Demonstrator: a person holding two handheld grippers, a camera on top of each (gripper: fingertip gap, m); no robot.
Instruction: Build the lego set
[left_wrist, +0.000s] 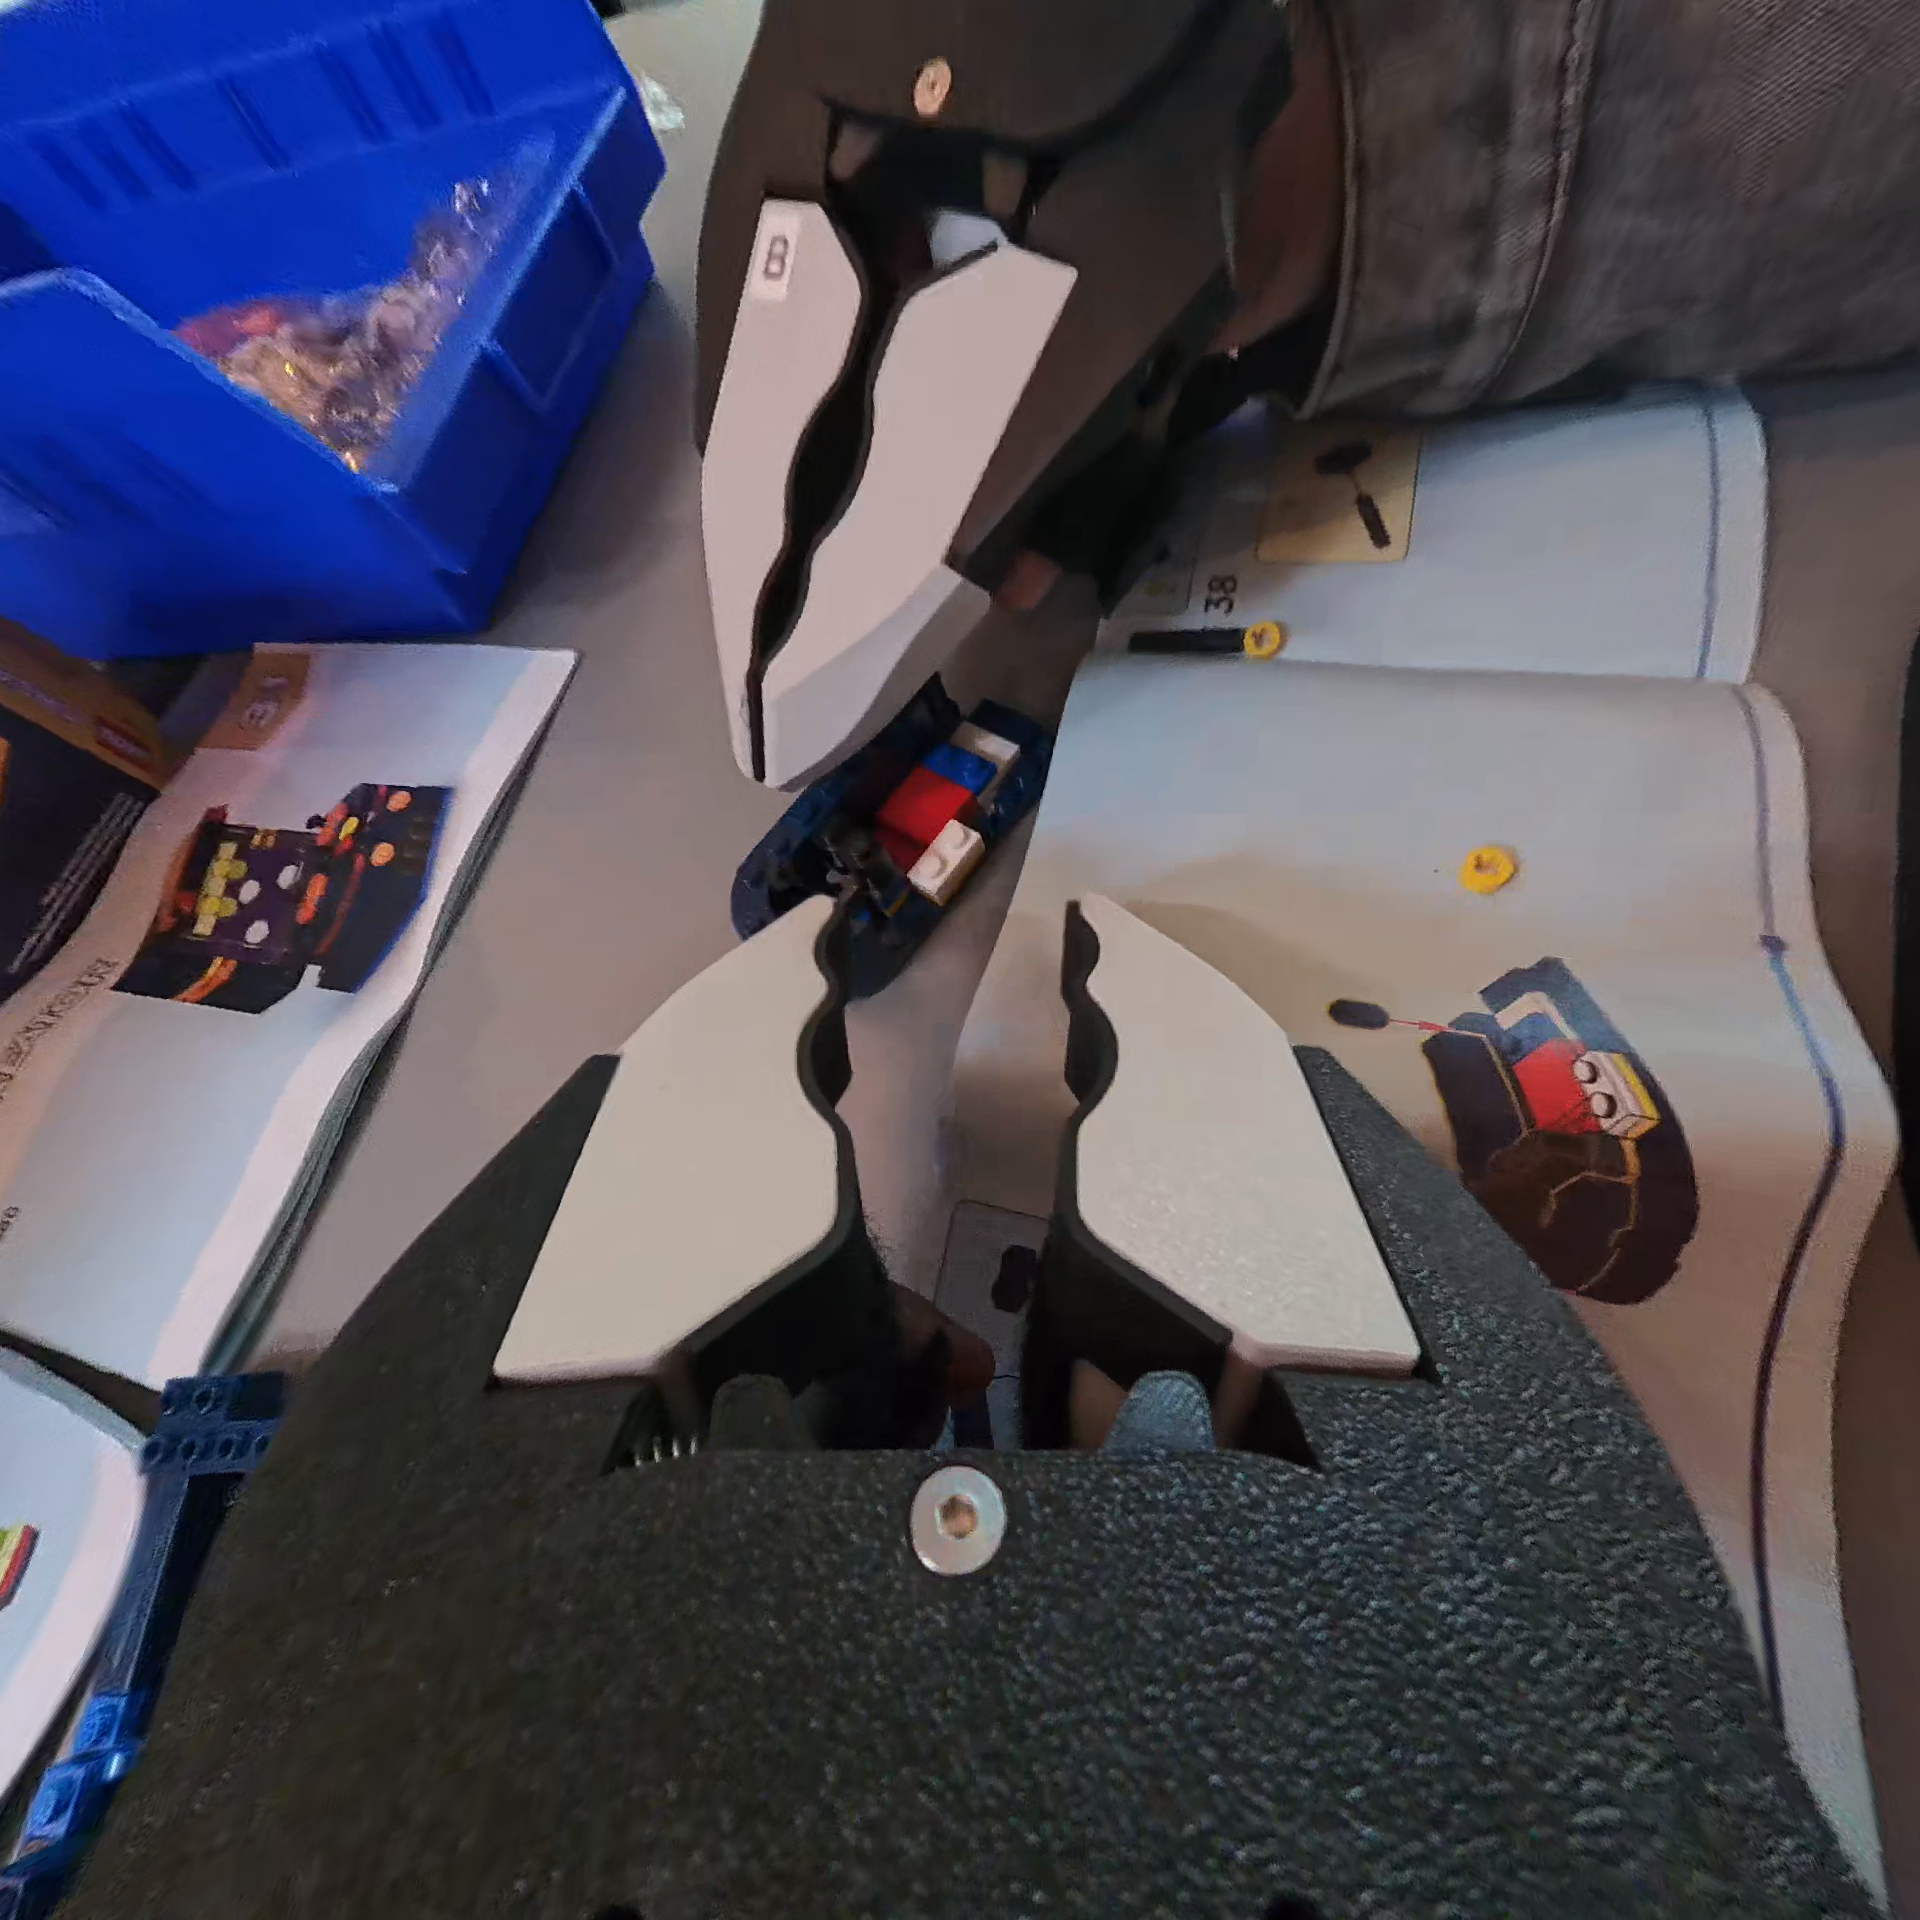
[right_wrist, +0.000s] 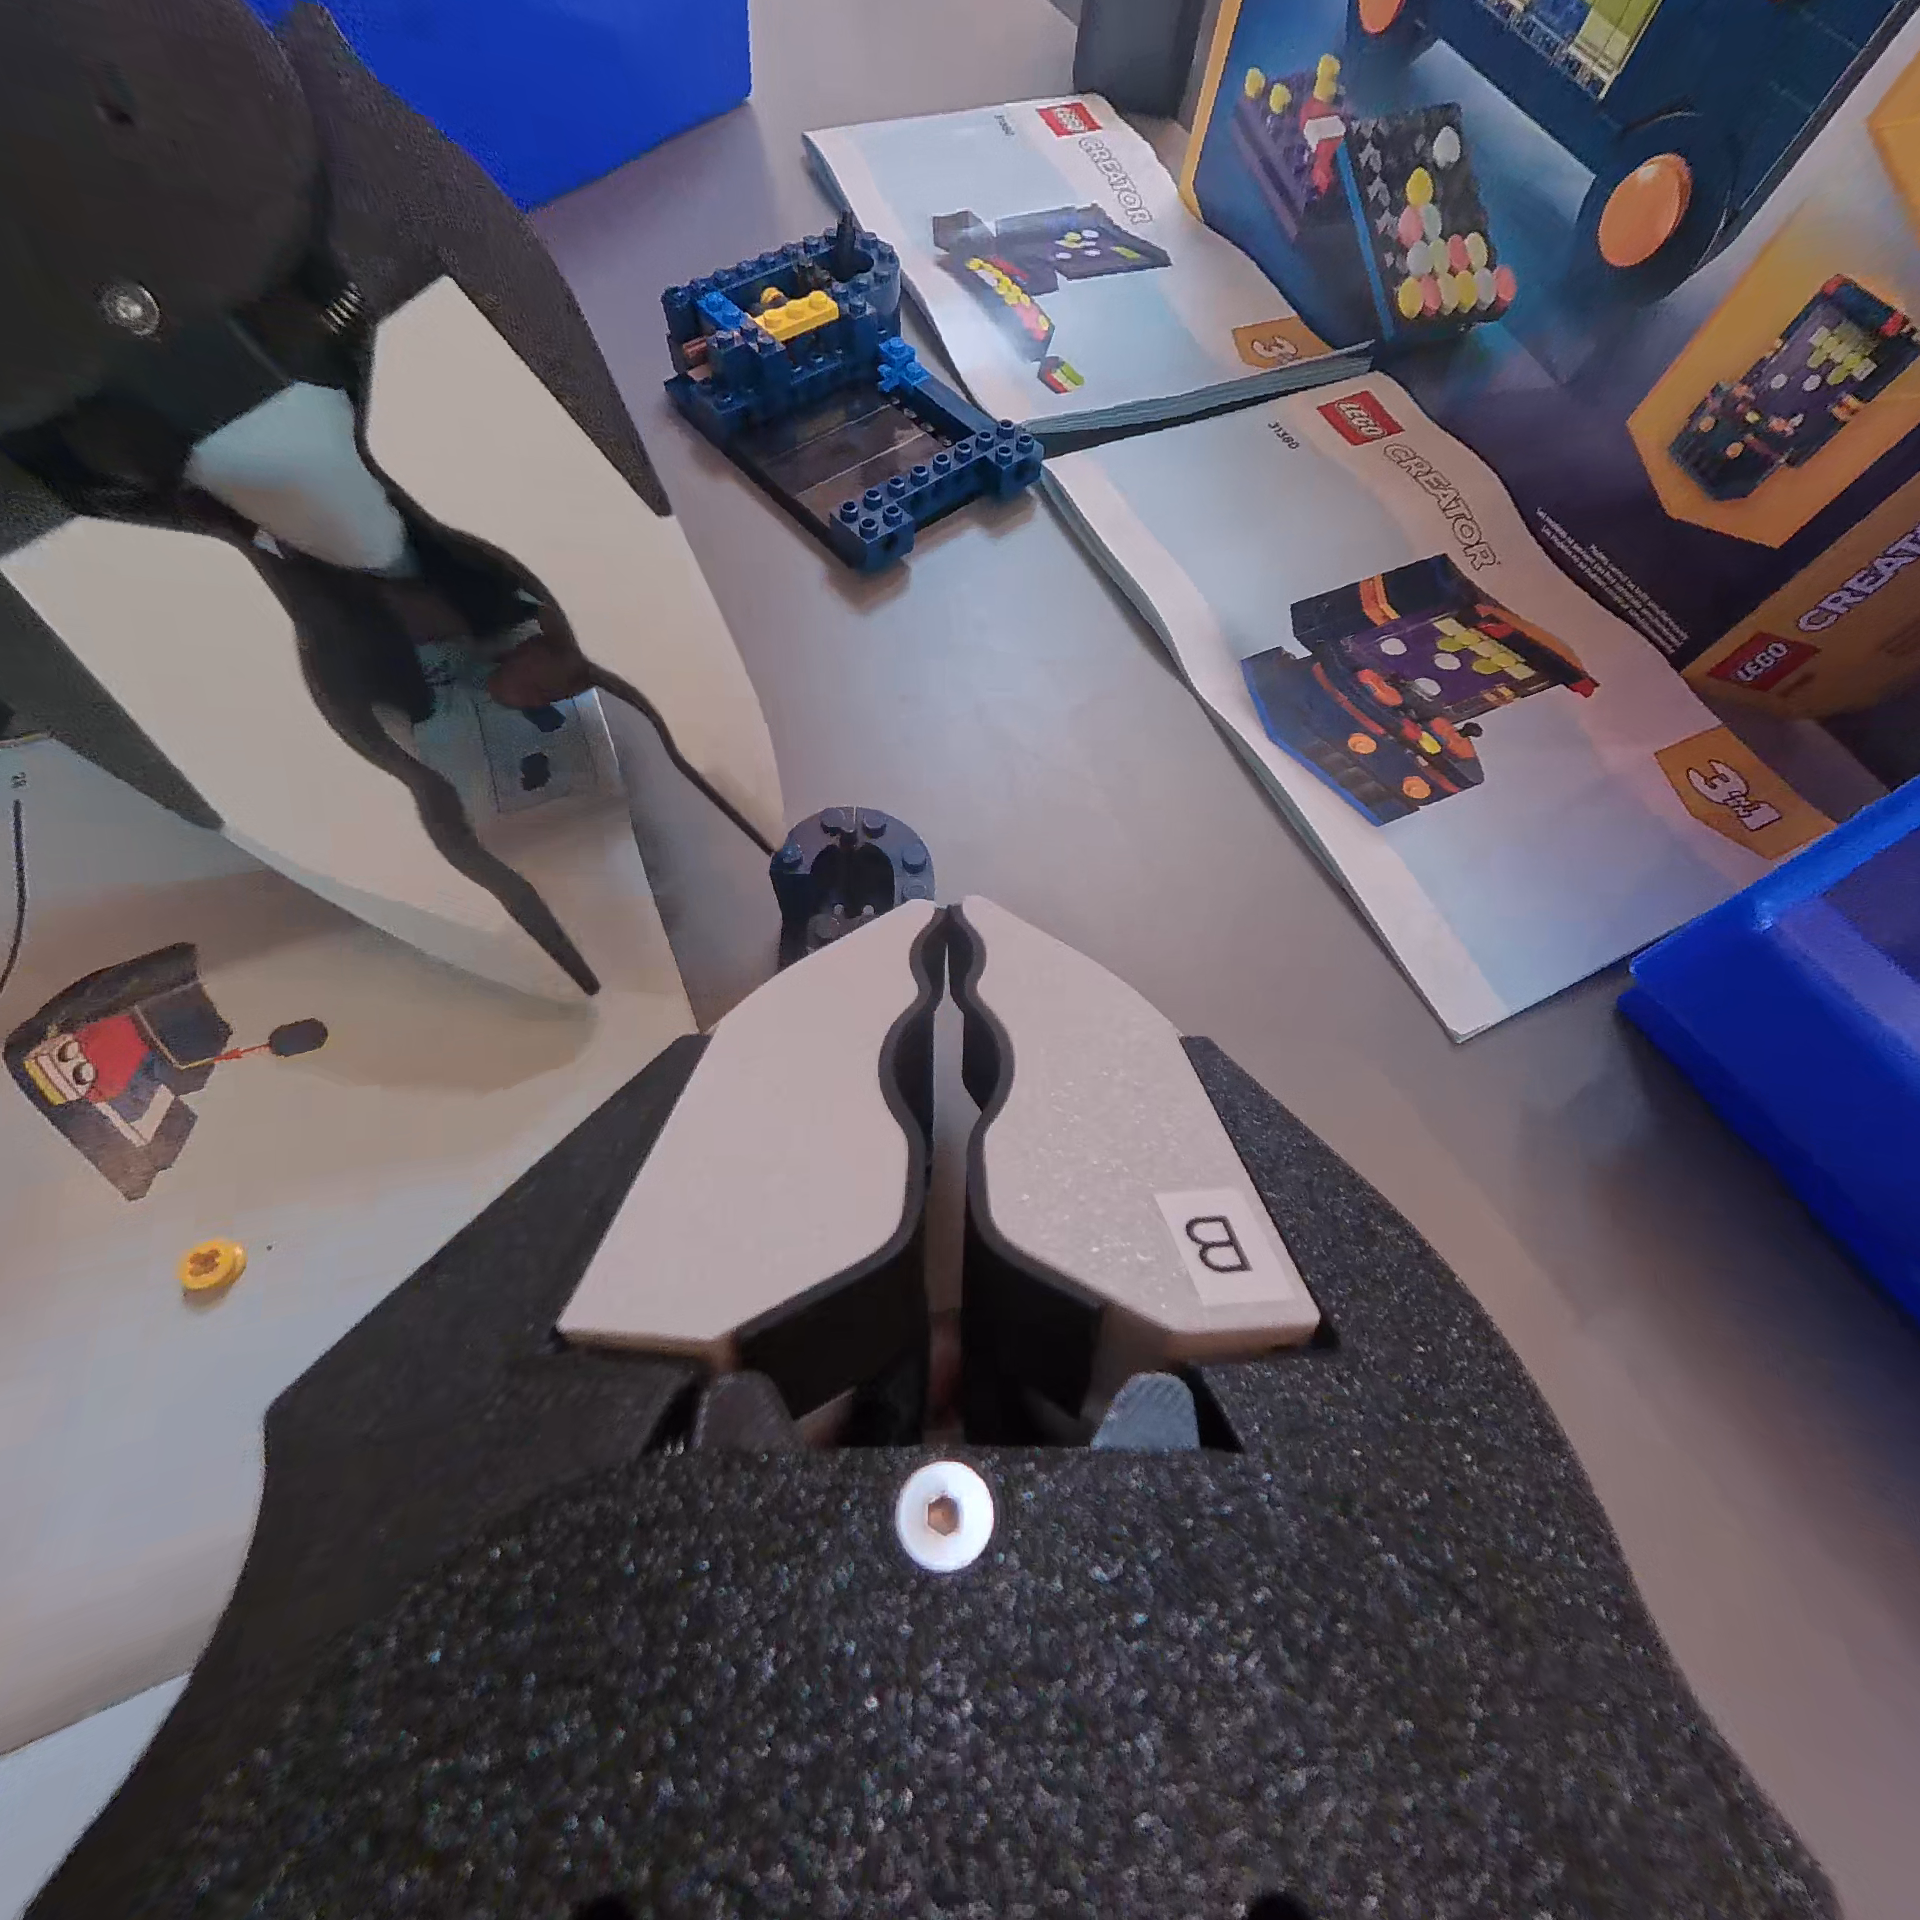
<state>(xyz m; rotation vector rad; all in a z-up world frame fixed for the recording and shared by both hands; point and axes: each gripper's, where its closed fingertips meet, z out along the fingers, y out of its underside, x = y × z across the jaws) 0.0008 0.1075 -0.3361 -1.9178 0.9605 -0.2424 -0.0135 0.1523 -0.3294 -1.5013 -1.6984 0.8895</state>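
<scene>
Left wrist view: left gripper (left_wrist: 951, 914) hanging spread, gripping nothing, beside small dark-blue brick boat-shaped model (left_wrist: 914, 821) on grey table (left_wrist: 644, 831) (against open booklet (left_wrist: 1403, 790)); right gripper (right_wrist: 948, 912) sitting clenched, tips over model.

A grey tabletop (right_wrist: 997, 727) fills both views; no walls, floor or windows show. It is smooth and matte, with soft, even light and faint shadows under what lies on it. In the left wrist view a blue bin (left_wrist: 312, 312) stands at upper left, with glinting clear bags inside. A closed booklet (left_wrist: 260, 935) lies at left, an open booklet (left_wrist: 1455, 831) across the right. In the right wrist view two booklets (right_wrist: 1403, 675) lie at upper right beside a printed box (right_wrist: 1558, 208). Blue bin edges show at top (right_wrist: 582, 83) and at right (right_wrist: 1787, 1018).
</scene>
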